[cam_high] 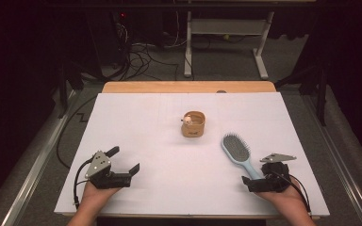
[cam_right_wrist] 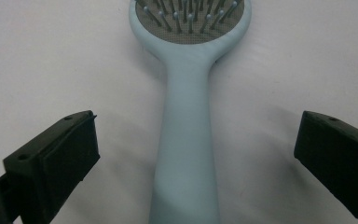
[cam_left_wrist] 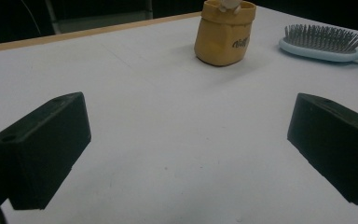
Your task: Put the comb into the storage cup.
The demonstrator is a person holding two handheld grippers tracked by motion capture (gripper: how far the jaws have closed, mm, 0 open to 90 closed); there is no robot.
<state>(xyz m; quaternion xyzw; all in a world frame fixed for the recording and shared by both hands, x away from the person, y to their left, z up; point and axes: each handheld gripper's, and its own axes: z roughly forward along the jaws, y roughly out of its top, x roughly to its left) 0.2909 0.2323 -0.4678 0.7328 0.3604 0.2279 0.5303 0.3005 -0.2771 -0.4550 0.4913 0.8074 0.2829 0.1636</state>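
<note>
Nearest the person, the right tongs (cam_high: 257,181) rest low on the white desk (cam_high: 146,141) with jaws spread wide, and the pale blue hairbrush (cam_high: 238,153) lies bristles-up with its handle running straight between them; in the right gripper view the handle (cam_right_wrist: 184,154) sits midway between the two black jaws, touching neither. On the other side, the left tongs (cam_high: 125,162) are also wide apart and hold nothing, resting on bare desk well away from the brush. Farther off, near the middle of the desk, stands a small tan pouch (cam_high: 193,125) with something small and pale poking from its open top, well apart from both tongs and a little beyond the brush head. The step in hand looks like the approach to grasp the brush by its handle: the right tongs are lined up but not yet shut. The next move probably calls for closing the jaws squarely on the handle, keeping them low enough to catch it, since the smooth rounded plastic could slip or twist if pinched off-centre.
</note>
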